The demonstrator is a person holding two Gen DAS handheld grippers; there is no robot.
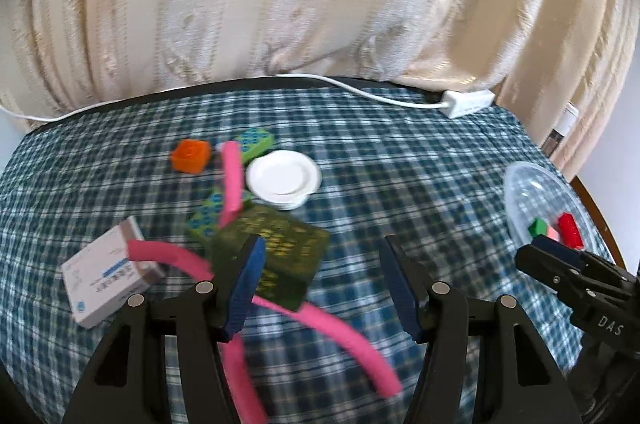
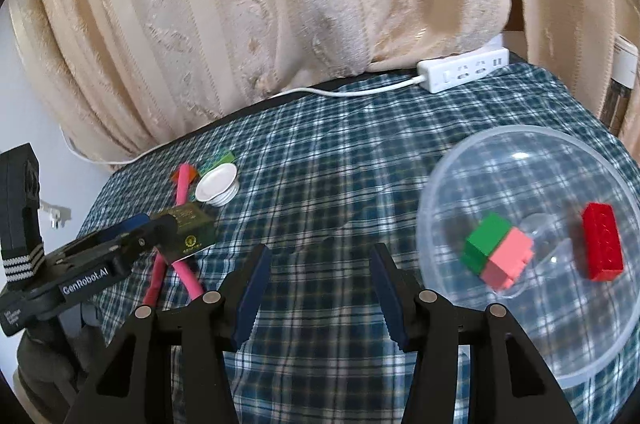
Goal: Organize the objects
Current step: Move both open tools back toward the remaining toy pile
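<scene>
Both claws are hanging spread and holding nothing, between pickups.
The left claw (image 1: 320, 280) is facing the dark green box (image 1: 276, 256); clear plastic bowl (image 2: 520, 151), beside the right claw (image 2: 318, 288), looks the likely destination.

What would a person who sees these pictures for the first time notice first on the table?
Probably the clear plastic bowl on the right side of the checked tablecloth, holding a red brick and a joined green and pink brick. Next, the bright pink foam tubes crossing the clutter on the left, around a dark green box near the open left gripper.
</scene>
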